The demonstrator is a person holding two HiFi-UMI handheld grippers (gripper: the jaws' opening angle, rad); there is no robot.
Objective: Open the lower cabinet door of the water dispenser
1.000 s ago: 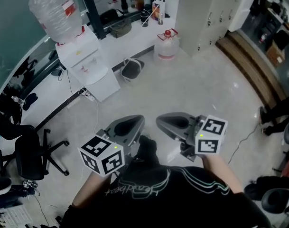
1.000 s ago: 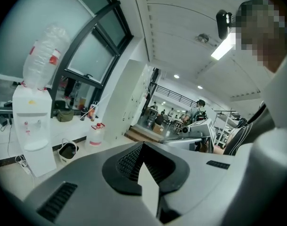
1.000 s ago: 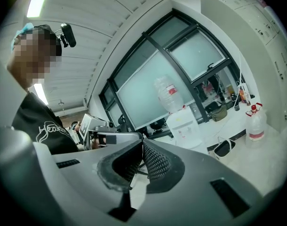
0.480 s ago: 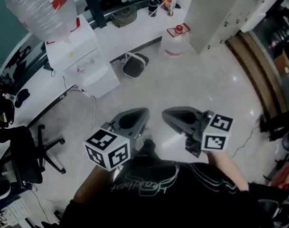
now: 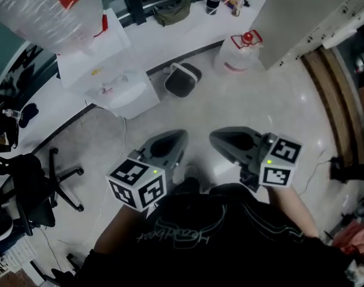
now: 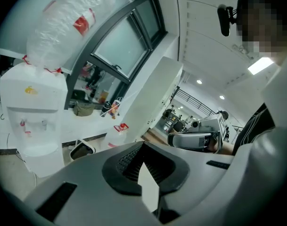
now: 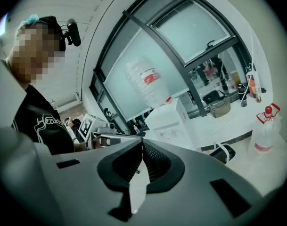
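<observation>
The white water dispenser, with a clear bottle on top, stands against the white ledge at the upper left of the head view. My left gripper and right gripper are side by side over the floor, well short of it, both shut and empty. In the left gripper view the dispenser is at the left beyond the closed left gripper, its lower front partly hidden by the gripper body. The right gripper sees the dispenser ahead.
A spare water jug and a small dark bin stand by the ledge, right of the dispenser. A black office chair is at the left. A cable runs across the floor. Grey lockers rise at the upper right.
The person has walked toward the dispenser, which now looks larger and closer in the head view. Both grippers travelled along with the person and stayed shut.
</observation>
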